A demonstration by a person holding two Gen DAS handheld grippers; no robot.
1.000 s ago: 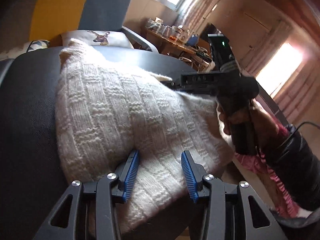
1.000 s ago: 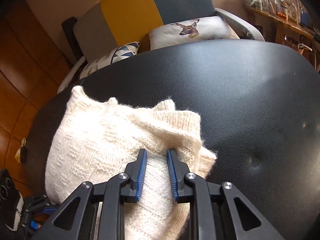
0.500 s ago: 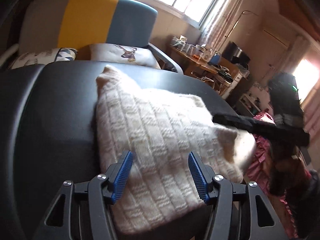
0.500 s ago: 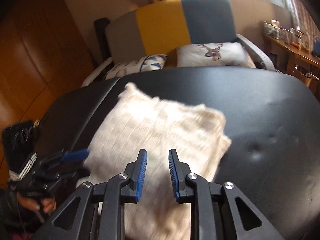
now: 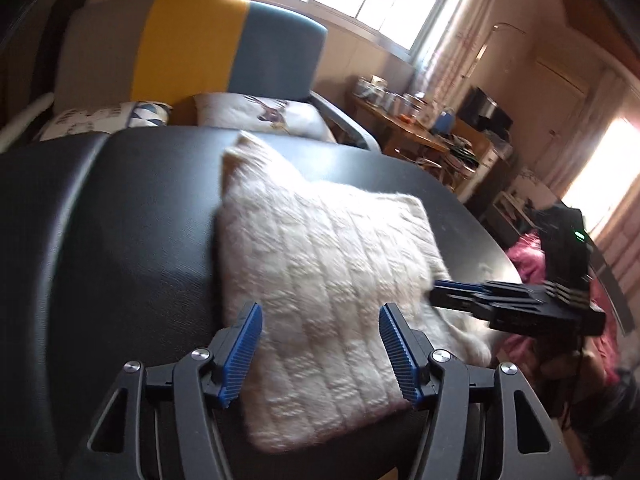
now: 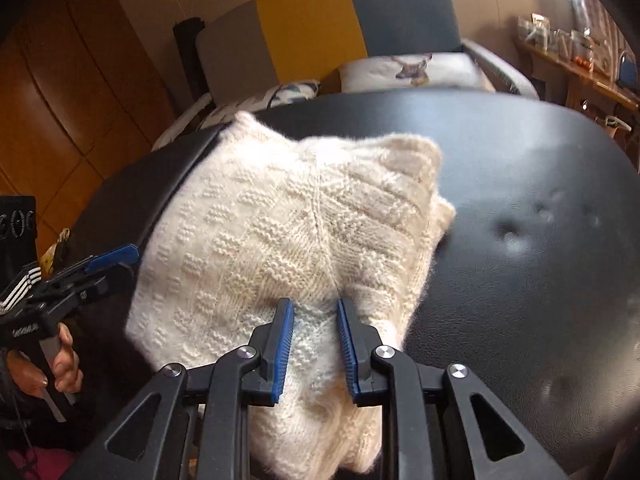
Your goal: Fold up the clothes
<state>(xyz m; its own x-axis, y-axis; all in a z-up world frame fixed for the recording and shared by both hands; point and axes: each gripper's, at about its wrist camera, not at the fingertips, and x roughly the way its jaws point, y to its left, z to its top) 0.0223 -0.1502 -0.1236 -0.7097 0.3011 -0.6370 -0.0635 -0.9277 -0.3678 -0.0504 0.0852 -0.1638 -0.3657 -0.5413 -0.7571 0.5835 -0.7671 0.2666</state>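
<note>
A white knitted sweater [image 6: 288, 224] lies on a black padded table [image 6: 520, 240]. It is already folded into a thick, nearly square bundle, with its edges tucked under. So the folding looks almost done for this one. What may be left is a last pat to make it flat, or moving it away to a pile. No other clothes wait on the table, though something pink [image 5: 524, 256] sits past the far edge in the left camera (it may be cloth, but that part is too blurry to be sure).

The left gripper [image 5: 320, 348] has its blue pads spread wide apart. They are just above the near edge of the sweater and hold nothing. The right gripper [image 6: 314, 346] has its pads much closer together, with a narrow gap, and a small ridge of knit shows between them. I cannot tell if it is pinching the wool or only resting over it.

A hand [image 6: 60, 364] grips the handle of the left gripper at the left edge of the right camera.

There is some pale writing on that gripper's body, but it is too small to read. A cushion [image 6: 416, 68] behind the table has a deer picture on it, no words.
</note>
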